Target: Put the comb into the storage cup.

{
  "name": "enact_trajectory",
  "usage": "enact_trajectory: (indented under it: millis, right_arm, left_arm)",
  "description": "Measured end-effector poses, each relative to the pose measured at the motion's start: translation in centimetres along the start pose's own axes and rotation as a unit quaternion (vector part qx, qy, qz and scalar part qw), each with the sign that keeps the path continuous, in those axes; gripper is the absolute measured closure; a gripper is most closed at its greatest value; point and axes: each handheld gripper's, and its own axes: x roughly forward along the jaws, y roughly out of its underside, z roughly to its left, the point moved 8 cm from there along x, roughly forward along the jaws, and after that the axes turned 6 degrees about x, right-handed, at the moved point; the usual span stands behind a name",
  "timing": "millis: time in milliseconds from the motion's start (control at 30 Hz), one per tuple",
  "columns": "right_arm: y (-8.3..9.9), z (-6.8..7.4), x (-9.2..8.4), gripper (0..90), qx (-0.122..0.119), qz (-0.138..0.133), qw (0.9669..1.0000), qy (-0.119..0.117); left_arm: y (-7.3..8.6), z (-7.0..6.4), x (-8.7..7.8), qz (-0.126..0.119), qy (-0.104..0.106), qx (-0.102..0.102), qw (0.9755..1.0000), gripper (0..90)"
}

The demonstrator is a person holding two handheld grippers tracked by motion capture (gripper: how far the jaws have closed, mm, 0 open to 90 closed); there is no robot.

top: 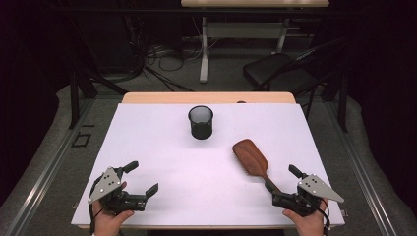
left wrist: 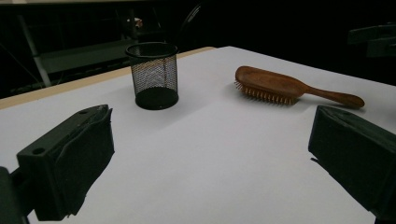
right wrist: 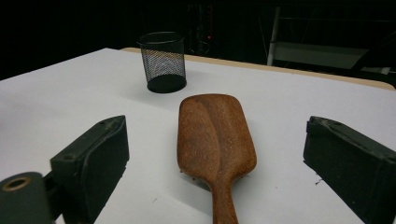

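White tabletop (top: 162, 147): black mesh pen cup (top: 200, 121) upright, nothing visible inside. Wooden hairbrush (top: 251, 157) lies bristles-down between your right gripper's (top: 282, 184) spread jaws; your left gripper (top: 142, 179) gapes, holding nothing.

The high view looks forward and down from above the near edge of the worktop (top: 162, 147), taking in all four edges and the floor beyond. The left tool (top: 139, 179) view sits low at the near left corner, close to the surface, facing toward the far right edge. The right tool (top: 284, 179) view sits low at the near right corner, facing the far left. All three views share the cup (top: 200, 122) near the far edge and the brush (top: 251, 157), which lies nearest the right tool's camera.
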Motion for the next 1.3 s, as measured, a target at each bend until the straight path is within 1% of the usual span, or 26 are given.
enact_trajectory:
  millis: [67,133,233,300,367,433,467,500,533,600,633,667,733,800,867,933,1033,1067,1233,1300]
  right_arm:
    - [0.1,0.0,0.0,6.8,-0.005,0.001,1.0000,0.000]
    - [0.3,-0.1,-0.1,6.8,-0.005,0.005,1.0000,0.003]
    - [0.4,-0.6,-0.1,7.3,0.007,0.006,0.9999,0.012]
    - [0.4,-0.8,-0.2,8.8,0.016,0.012,0.9996,0.018]
    - [0.2,-1.0,-0.2,11.5,0.014,0.013,0.9995,0.024]
    - [0.2,-1.1,-0.2,12.0,0.015,0.013,0.9994,0.028]
    - [0.0,-1.1,-0.3,12.8,0.011,0.017,0.9993,0.032]
    - [-0.1,-1.1,-0.3,12.8,0.015,0.019,0.9992,0.033]
    - [-0.2,-1.2,-0.3,12.8,0.018,0.025,0.9989,0.035]
    - [-0.3,-1.4,-0.2,13.2,0.026,0.037,0.9980,0.044]
    - [-0.3,-1.5,-0.1,13.2,0.030,0.043,0.9976,0.045]
    - [-0.3,-1.6,-0.1,13.1,0.030,0.048,0.9974,0.045]
    - [-0.2,-1.7,0.1,13.2,0.034,0.065,0.9964,0.044]
    - [-0.1,-1.7,0.5,13.2,0.034,0.075,0.9958,0.038]
    - [0.0,-1.6,0.9,13.2,0.027,0.083,0.9955,0.037]
    - [0.2,-1.6,1.2,13.9,0.018,0.091,0.9950,0.038]
    - [0.6,-1.5,1.5,14.1,0.005,0.111,0.9929,0.044]
    - [0.6,-1.5,1.6,14.2,0.003,0.112,0.9928,0.043]
    - [0.7,-1.5,1.9,14.3,0.003,0.122,0.9916,0.042]
    - [0.9,-1.6,2.0,14.4,0.002,0.140,0.9892,0.044]
  left_arm:
    - [-0.1,0.0,0.2,0.000,-0.004,0.000,1.0000,0.3]
    - [-0.2,0.1,0.3,-0.001,-0.003,-0.001,1.0000,0.3]
    - [-0.1,0.2,0.6,0.001,0.000,-0.003,1.0000,0.3]
    - [0.0,0.1,0.8,0.004,0.006,-0.003,1.0000,0.3]
    - [0.0,0.1,0.8,0.001,0.007,-0.005,1.0000,0.3]
    - [0.0,0.1,0.8,0.003,0.009,-0.004,0.9999,0.3]
    - [0.2,-0.1,0.8,0.006,0.014,-0.002,0.9999,0.3]
    - [0.2,-0.2,0.7,0.007,0.012,-0.002,0.9999,0.3]
    - [0.3,-0.2,0.5,0.007,0.015,-0.001,0.9999,0.3]
    - [0.4,-0.3,0.2,0.008,0.014,-0.001,0.9999,0.3]
    - [0.4,-0.3,0.1,0.004,0.014,-0.006,0.9999,0.3]
    - [0.5,-0.3,0.0,0.006,0.012,-0.007,0.9999,0.3]
    - [0.6,-0.4,-0.3,0.007,0.014,-0.008,0.9998,0.3]
    - [0.6,-0.5,-0.5,0.005,0.009,-0.006,0.9999,0.3]
    - [0.6,-0.4,-0.6,0.008,0.007,-0.005,0.9999,0.3]
    - [0.8,-0.4,-0.6,0.010,0.005,-0.006,0.9999,0.3]
    - [0.9,-0.3,-0.6,0.012,0.003,-0.010,0.9999,0.3]
    - [1.0,-0.2,-0.6,0.013,0.002,-0.011,0.9999,0.3]
    - [1.0,-0.2,-0.7,0.010,0.001,-0.014,0.9998,0.3]
    - [1.0,-0.2,-0.6,0.011,0.001,-0.014,0.9998,0.4]
